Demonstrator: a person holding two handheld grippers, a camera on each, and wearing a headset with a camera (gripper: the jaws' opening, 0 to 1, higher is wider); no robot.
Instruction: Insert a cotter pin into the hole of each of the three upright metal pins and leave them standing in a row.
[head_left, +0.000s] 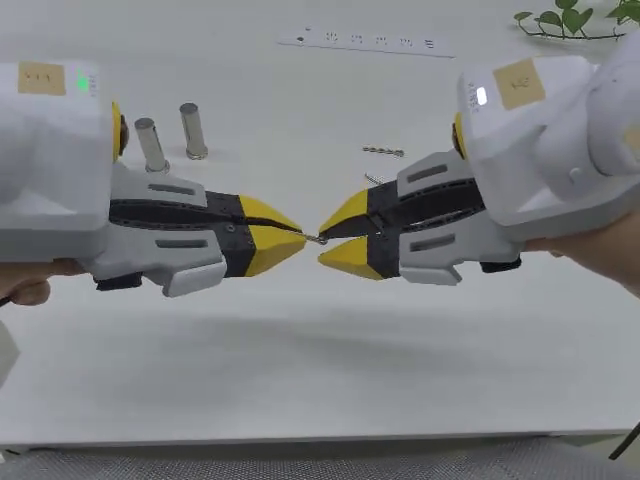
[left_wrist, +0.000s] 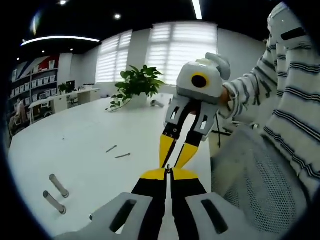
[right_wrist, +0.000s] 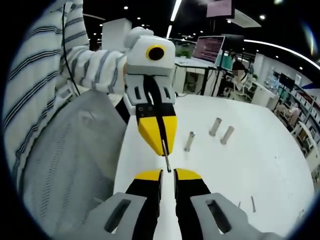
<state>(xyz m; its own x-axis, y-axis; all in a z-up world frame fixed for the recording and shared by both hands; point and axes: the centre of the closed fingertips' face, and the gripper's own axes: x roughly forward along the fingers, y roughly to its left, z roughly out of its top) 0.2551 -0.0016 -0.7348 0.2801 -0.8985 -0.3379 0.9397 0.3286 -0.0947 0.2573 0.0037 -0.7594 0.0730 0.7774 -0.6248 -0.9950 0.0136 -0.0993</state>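
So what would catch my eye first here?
Two yellow-tipped grippers meet nose to nose above the white table: the left gripper pinches a thin cotter pin, its tip between the parted jaws of the right gripper. Behind the left one, two metal pins stand upright.

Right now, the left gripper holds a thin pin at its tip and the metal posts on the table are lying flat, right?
Not quite. The left gripper does hold the thin pin at its tip, but the metal posts stand upright on the table, as the head view shows.
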